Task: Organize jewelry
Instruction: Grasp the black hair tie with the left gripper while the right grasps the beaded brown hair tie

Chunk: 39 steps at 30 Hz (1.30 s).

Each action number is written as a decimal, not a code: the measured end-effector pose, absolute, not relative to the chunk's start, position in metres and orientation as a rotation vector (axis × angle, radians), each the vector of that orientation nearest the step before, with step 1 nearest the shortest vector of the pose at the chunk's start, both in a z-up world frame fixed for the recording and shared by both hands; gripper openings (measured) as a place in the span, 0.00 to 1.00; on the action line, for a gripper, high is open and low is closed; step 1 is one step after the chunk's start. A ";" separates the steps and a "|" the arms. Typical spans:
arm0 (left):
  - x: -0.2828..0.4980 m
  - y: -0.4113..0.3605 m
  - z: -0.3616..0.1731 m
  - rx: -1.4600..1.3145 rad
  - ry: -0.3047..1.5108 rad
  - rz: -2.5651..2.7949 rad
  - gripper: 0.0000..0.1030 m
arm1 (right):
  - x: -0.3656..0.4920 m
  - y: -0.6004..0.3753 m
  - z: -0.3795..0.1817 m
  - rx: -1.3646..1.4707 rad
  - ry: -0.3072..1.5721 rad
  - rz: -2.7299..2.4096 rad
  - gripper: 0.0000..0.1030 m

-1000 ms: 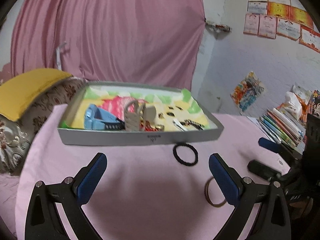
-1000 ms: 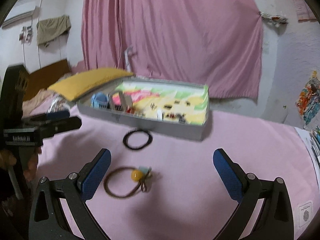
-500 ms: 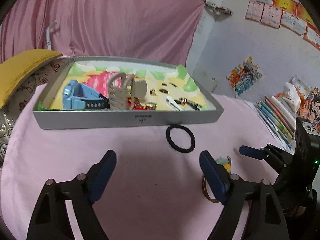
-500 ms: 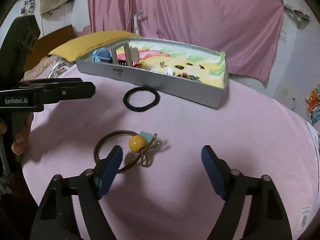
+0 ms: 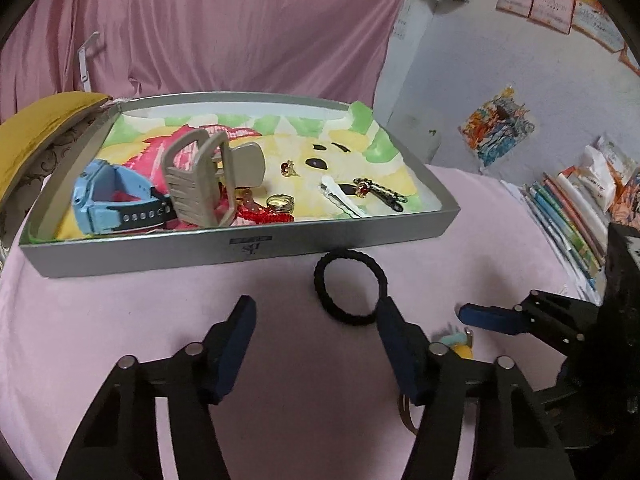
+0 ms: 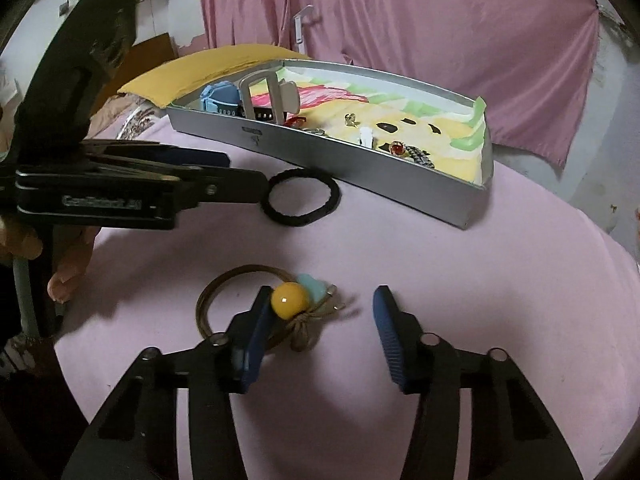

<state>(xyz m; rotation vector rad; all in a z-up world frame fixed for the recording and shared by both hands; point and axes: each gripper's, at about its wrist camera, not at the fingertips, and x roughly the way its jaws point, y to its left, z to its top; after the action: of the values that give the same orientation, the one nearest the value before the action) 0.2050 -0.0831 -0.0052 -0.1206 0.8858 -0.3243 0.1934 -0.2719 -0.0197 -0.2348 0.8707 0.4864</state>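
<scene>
Jewelry sits in a silver tray (image 5: 240, 248) at twelve o'clock on the pink cloth (image 5: 120, 320): blue watch (image 5: 108, 204), beige claw clip (image 5: 200, 184), gold ring (image 5: 280, 203). Black hair tie (image 5: 350, 290) lies just in front of the tray, at one o'clock of the left gripper (image 5: 314, 344), fingers apart. Right gripper (image 6: 320, 332) is spread around the brown hair tie with yellow bead (image 6: 290, 300), its left finger over the loop

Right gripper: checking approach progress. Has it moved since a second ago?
Yes. The right gripper has closed in on the yellow-bead hair tie, and the tray looms nearer.
</scene>
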 end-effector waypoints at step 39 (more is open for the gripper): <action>0.202 -0.106 -0.011 -0.020 0.901 -0.314 0.05 | 0.211 -0.293 -0.021 -0.182 0.865 0.397 0.23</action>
<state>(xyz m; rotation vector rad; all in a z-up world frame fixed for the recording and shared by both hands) 0.2024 -0.1060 -0.0115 -0.0203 0.9006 -0.3142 0.2107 -0.2927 -0.0207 -0.1819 0.8646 0.3974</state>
